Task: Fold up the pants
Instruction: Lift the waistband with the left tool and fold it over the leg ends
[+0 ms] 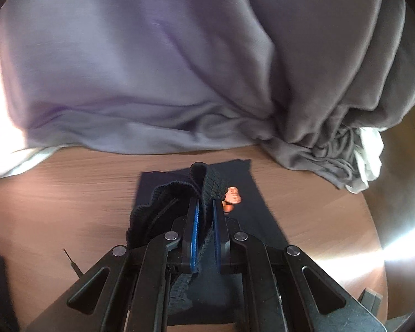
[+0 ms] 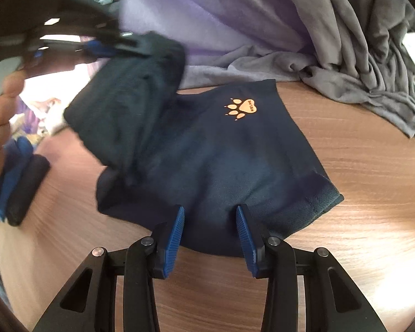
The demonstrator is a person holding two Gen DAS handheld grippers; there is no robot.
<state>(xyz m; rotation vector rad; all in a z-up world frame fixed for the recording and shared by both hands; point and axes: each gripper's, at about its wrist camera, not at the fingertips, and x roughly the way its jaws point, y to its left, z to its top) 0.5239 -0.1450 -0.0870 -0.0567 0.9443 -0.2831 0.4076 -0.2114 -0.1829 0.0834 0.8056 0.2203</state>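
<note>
The dark navy pants (image 2: 207,160) lie on the wooden table (image 2: 359,193), with an orange paw print (image 2: 242,108) facing up. My left gripper (image 1: 206,204) is shut on the elastic waistband (image 1: 204,182) and holds that end lifted over the rest of the pants; it also shows at the upper left of the right wrist view (image 2: 108,47). My right gripper (image 2: 210,213) is open and empty, its blue pads (image 2: 177,229) just above the near edge of the pants. The paw print also shows in the left wrist view (image 1: 232,195).
A lilac garment (image 1: 124,69) and a grey garment (image 2: 359,41) are piled at the back of the table. A white cloth (image 1: 369,149) sits by the grey one. The person's hand (image 2: 0,121) is at the left edge.
</note>
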